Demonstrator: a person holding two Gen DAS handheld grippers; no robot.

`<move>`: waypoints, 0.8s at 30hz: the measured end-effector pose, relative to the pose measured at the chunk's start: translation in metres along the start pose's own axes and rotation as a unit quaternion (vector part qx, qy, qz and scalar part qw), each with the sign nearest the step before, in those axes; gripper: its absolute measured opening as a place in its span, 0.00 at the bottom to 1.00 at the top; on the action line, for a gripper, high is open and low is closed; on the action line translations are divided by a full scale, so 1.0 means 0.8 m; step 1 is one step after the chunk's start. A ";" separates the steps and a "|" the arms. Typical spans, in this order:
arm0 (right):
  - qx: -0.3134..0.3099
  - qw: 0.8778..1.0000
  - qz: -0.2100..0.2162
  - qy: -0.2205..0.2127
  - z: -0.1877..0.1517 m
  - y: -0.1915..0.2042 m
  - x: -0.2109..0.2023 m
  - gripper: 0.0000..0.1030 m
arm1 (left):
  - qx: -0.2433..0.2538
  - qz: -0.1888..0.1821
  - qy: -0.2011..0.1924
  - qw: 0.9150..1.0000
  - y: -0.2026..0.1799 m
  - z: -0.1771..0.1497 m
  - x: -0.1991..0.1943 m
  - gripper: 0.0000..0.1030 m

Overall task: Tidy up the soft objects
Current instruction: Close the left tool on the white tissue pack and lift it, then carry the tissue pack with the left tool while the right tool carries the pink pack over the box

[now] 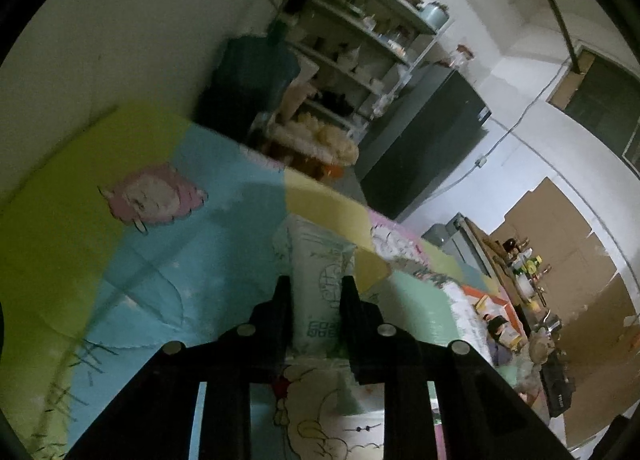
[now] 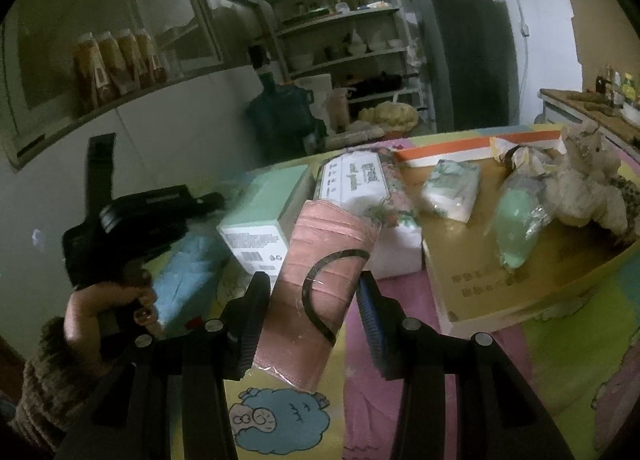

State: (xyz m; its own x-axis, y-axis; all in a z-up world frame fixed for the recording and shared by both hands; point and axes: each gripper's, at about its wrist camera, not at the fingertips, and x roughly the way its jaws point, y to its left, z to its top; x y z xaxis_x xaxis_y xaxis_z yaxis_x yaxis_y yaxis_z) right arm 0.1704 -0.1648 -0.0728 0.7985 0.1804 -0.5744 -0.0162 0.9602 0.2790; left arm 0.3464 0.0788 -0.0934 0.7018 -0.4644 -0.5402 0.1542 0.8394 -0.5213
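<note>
In the left wrist view my left gripper (image 1: pixel 316 286) is shut on a white tissue pack (image 1: pixel 318 256) with green print, which stands upright between the black fingers above the colourful table cover (image 1: pixel 160 260). In the right wrist view my right gripper (image 2: pixel 312 280) is shut on a pink pack of face masks (image 2: pixel 324 236) in clear wrap. The pack tilts up and away over the cover. At the left of that view a hand (image 2: pixel 96 308) in a knitted sleeve holds the other gripper's black body; its fingertips are hidden.
Behind the pink pack lie a mint-green box (image 2: pixel 264 212), a long printed tissue pack (image 2: pixel 356 180) and a small tissue pack (image 2: pixel 452 192). A cardboard box (image 2: pixel 500 284) at the right holds a green bag (image 2: pixel 516 220) and a plush toy (image 2: pixel 588 180). A blue pack (image 2: pixel 188 272) lies by the hand.
</note>
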 end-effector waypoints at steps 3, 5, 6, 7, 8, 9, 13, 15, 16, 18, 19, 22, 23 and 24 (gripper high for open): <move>-0.001 1.000 -0.003 -0.010 0.005 -0.003 -0.007 0.44 | 0.021 -0.001 -0.024 0.999 -0.015 0.000 -0.024 0.23; 0.000 1.000 -0.006 -0.019 0.008 -0.006 -0.014 0.44 | 0.035 -0.004 -0.036 0.999 -0.025 -0.001 -0.040 0.23; 0.000 1.000 -0.007 -0.023 0.010 -0.008 -0.017 0.44 | 0.043 -0.005 -0.041 0.998 -0.031 -0.001 -0.047 0.23; 0.000 1.000 -0.009 -0.027 0.011 -0.010 -0.022 0.44 | 0.053 -0.006 -0.048 0.997 -0.041 -0.003 -0.056 0.23; -0.001 0.999 -0.011 -0.032 0.013 -0.012 -0.026 0.44 | 0.060 -0.007 -0.052 0.997 -0.047 -0.005 -0.062 0.23; -0.001 0.999 -0.013 -0.036 0.016 -0.014 -0.029 0.44 | 0.068 -0.008 -0.057 0.996 -0.054 -0.007 -0.068 0.23; 0.002 0.999 -0.021 -0.049 0.022 -0.025 -0.041 0.44 | 0.097 -0.024 -0.071 0.992 -0.089 -0.015 -0.091 0.23; 0.004 0.998 -0.025 -0.055 0.025 -0.032 -0.048 0.44 | 0.110 -0.030 -0.075 0.991 -0.105 -0.020 -0.098 0.23; 0.005 0.998 -0.027 -0.058 0.026 -0.035 -0.051 0.44 | 0.117 -0.036 -0.079 0.989 -0.116 -0.023 -0.103 0.23; 0.007 0.997 -0.033 -0.066 0.029 -0.043 -0.059 0.44 | 0.129 -0.046 -0.081 0.987 -0.133 -0.029 -0.107 0.23; 0.008 0.997 -0.035 -0.070 0.030 -0.047 -0.063 0.44 | 0.132 -0.050 -0.081 0.987 -0.140 -0.030 -0.109 0.23; 0.010 0.996 -0.045 -0.082 0.033 -0.062 -0.076 0.44 | 0.144 -0.063 -0.081 0.984 -0.163 -0.040 -0.111 0.23; 0.012 0.995 -0.050 -0.088 0.034 -0.069 -0.082 0.44 | 0.148 -0.068 -0.081 0.983 -0.170 -0.043 -0.111 0.23; 0.013 0.994 -0.053 -0.091 0.035 -0.073 -0.085 0.44 | 0.152 -0.071 -0.080 0.983 -0.177 -0.046 -0.110 0.23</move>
State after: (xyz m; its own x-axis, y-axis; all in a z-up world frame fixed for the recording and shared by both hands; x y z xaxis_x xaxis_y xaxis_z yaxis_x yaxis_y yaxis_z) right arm 0.1338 -0.2390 -0.0285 0.8904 0.0338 -0.4539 0.0881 0.9656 0.2447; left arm 0.2370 -0.0095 0.0033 0.7552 -0.5529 -0.3521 0.4418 0.8262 -0.3497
